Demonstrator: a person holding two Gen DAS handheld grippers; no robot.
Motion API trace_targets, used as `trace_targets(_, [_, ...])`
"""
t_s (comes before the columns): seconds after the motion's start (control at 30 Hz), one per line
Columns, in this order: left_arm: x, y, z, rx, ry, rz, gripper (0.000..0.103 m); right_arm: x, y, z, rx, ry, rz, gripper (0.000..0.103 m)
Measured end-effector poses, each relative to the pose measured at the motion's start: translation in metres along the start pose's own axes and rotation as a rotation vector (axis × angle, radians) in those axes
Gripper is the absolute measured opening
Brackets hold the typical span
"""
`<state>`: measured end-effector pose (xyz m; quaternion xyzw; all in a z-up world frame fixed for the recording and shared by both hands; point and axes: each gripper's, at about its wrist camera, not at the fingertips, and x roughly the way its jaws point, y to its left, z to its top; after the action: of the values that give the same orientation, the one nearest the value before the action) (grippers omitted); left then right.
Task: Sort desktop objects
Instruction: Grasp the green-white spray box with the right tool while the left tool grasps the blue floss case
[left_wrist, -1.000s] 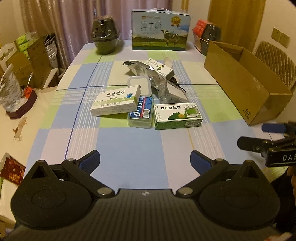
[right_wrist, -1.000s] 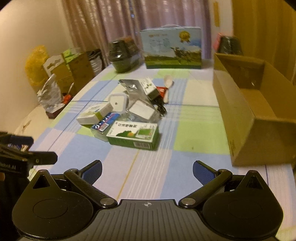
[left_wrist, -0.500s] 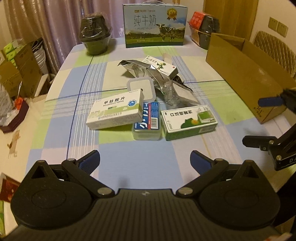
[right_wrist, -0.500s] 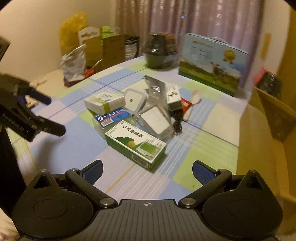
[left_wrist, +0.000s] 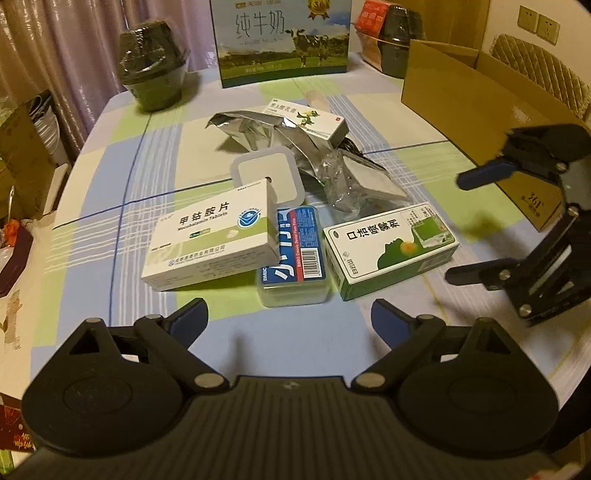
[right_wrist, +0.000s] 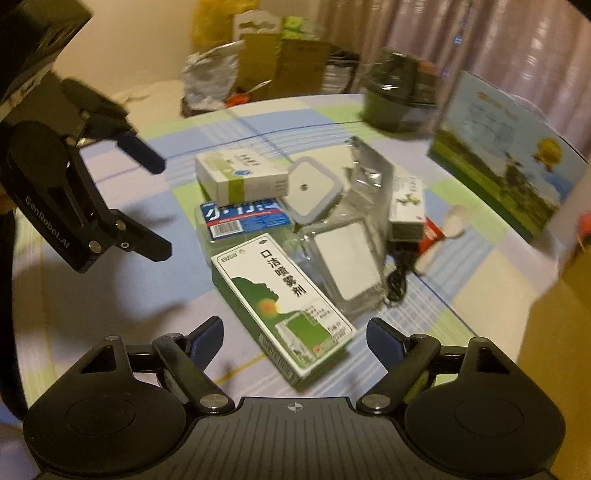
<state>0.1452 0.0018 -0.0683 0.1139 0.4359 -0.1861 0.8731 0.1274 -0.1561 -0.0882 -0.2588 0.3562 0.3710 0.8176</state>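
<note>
Checked cloth in blue, green and white covers the table (left_wrist: 122, 192), and a small heap of things lies in its middle. I count three medicine boxes: one white tablet box with a green band (left_wrist: 212, 240) at the near left of the heap, one green and white mouth spray box (left_wrist: 391, 249) at the near right, and one slim white box (left_wrist: 306, 120) at the far side, which rests on a crumpled silver foil bag (left_wrist: 258, 129). Between the two near boxes lies one clear plastic case with a blue label (left_wrist: 293, 258); the tablet box leans on its left edge. Behind it I see one white square device with a grey rim (left_wrist: 267, 177) and one clear blister pack (left_wrist: 365, 182) with a white pad inside.

At the far edge stand one milk carton with a cow picture (left_wrist: 282, 37) and two dark wrapped pots, one at the left (left_wrist: 153, 79) and one at the right (left_wrist: 395, 51). One open cardboard box (left_wrist: 476, 99) stands at the right.

Both grippers hover near the heap. The left gripper (left_wrist: 290, 317) has its jaws apart with nothing between them; they have just been closing a little. The right gripper (right_wrist: 295, 338) is also released, its jaws have just been closing, and the near end of the mouth spray box lies between the fingertips without touching the pads.
</note>
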Motion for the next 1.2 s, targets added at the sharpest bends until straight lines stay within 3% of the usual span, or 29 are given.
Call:
trace_targets(0.2, [0.013, 0.002, 0.003, 0.016, -0.006, -0.021, 0.092, 0.024, -0.002, 0.005, -0.104, 0.039, 0.041, 0.08])
trace_targets(0.43, [0.022, 0.001, 0.002, 0.022, -0.013, -0.041, 0.093, 0.04, -0.011, 0.004, -0.098, 0.083, 0.054, 0.077])
trace_targets(0.67, [0.027, 0.002, 0.001, 0.006, -0.022, -0.043, 0.094, 0.022, -0.015, -0.005, 0.025, 0.084, 0.06, 0.059])
trace_targets(1.0, [0.044, -0.004, 0.009, -0.031, -0.026, -0.019, 0.091, -0.021, -0.013, -0.047, 0.324, 0.1, -0.074, 0.06])
trace_targets(1.1, [0.05, -0.005, 0.011, -0.042, -0.012, 0.002, 0.08, -0.019, -0.008, -0.051, 0.339, 0.096, -0.112, 0.078])
trace_targets(1.13, [0.052, -0.004, 0.01, -0.049, -0.008, 0.009, 0.071, -0.019, -0.006, -0.05, 0.339, 0.093, -0.121, 0.079])
trace_targets(1.17, [0.053, -0.004, 0.01, -0.062, -0.007, 0.019, 0.056, -0.019, -0.005, -0.049, 0.343, 0.084, -0.121, 0.079])
trace_targets(1.2, [0.054, -0.004, 0.009, -0.079, -0.002, 0.028, 0.052, -0.019, -0.004, -0.048, 0.349, 0.073, -0.116, 0.079])
